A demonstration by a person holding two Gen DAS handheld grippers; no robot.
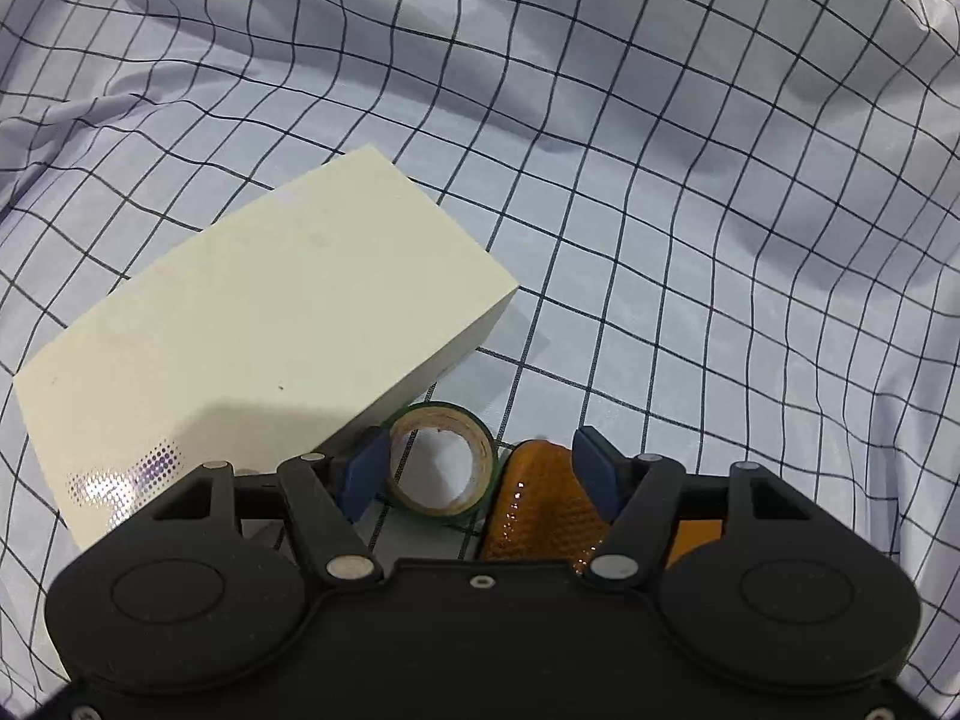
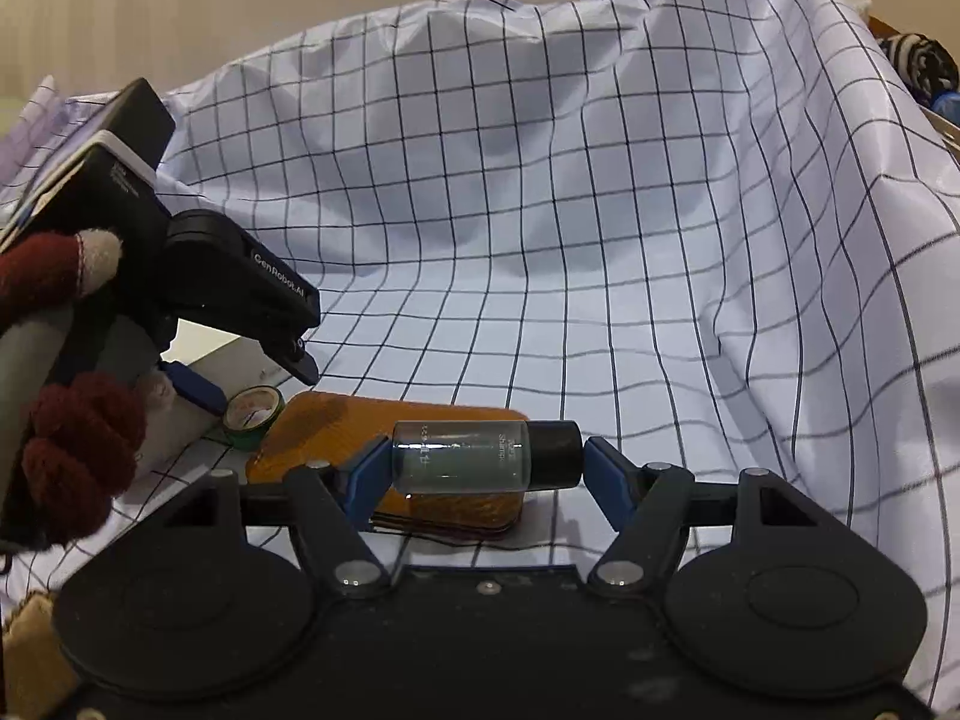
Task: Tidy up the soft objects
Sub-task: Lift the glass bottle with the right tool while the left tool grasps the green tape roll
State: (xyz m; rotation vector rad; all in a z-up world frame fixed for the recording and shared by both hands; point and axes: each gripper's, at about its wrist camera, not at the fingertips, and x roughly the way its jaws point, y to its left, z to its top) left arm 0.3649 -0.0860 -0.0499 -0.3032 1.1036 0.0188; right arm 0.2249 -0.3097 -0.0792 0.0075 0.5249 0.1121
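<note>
One bottle (image 2: 474,463), contents unclear, clamped sideways in right tool (image 2: 487,468) | left tool (image 1: 477,468) part-open over tape roll (image 1: 441,461), gripping nothing

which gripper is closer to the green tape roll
Left. The left gripper has the green tape roll between its open fingers; the right gripper holds a small bottle further away.

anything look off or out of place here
One oddity: the right claw holds a small clear glass bottle with a black cap sideways, pinched end to end, a hard thing in a soft-object tidy. The checked white cloth is heavily rumpled. Nothing looks spilled or broken.
</note>
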